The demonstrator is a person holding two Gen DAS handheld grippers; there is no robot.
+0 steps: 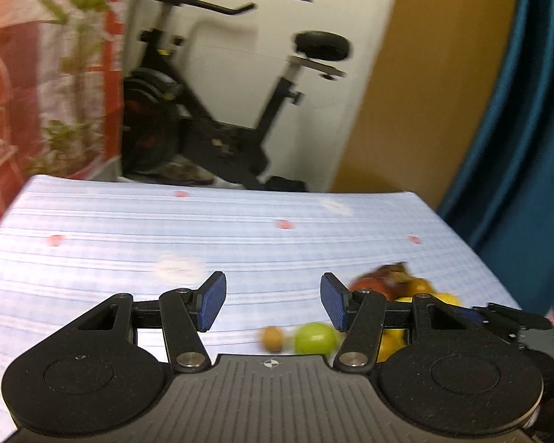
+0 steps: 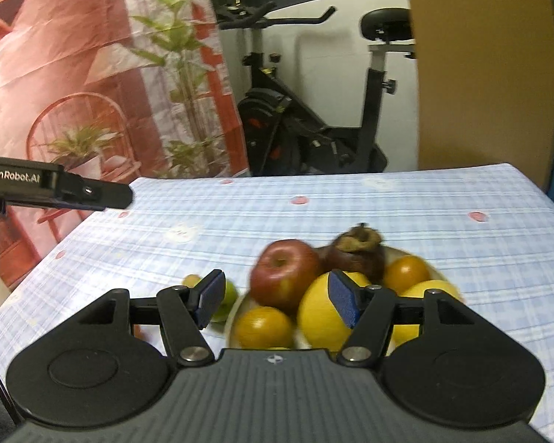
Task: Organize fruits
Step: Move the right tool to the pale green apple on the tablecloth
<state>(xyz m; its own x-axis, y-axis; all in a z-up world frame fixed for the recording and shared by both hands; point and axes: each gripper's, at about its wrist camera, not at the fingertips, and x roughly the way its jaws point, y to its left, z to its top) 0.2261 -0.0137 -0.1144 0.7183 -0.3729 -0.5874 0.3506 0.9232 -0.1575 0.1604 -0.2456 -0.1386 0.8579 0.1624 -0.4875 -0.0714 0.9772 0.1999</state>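
A pale plate on the blue checked tablecloth holds a red apple, a large yellow fruit, two orange fruits and a dark brown fruit. My right gripper hovers over the plate's near side, open and holding nothing. A green fruit and a small brown fruit lie on the cloth left of the plate. My left gripper is open and empty above them. The fruit pile shows behind its right finger.
The table's far edge is close, with an exercise bike on the floor beyond. A red printed backdrop hangs at the left, a blue curtain at the right. The left gripper reaches in over the table's left corner.
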